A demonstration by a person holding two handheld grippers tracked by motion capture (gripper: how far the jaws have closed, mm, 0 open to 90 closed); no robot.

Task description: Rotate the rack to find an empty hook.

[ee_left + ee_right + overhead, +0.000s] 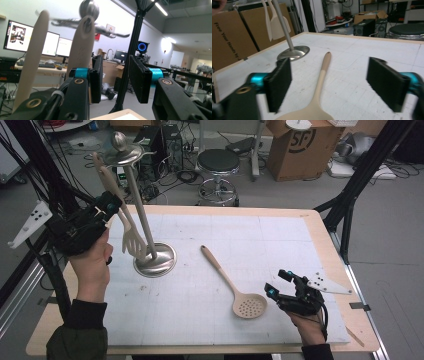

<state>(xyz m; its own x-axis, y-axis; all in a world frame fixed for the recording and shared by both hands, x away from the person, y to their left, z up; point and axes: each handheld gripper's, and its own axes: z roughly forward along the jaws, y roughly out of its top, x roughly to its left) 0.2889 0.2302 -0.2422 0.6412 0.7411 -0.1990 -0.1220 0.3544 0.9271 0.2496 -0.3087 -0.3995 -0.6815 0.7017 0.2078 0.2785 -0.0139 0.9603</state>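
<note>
The left gripper [111, 209], jaws parted and empty, hovers beside utensils hung on the stand [142, 220], while the right gripper [278, 283] gapes wide over the skimmer [235, 287].

High overhead view, two close gripper views

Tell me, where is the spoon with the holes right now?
In the high view the slotted spoon lies flat on the table, right of the metal stand, with its bowl just left of the right gripper.
</note>
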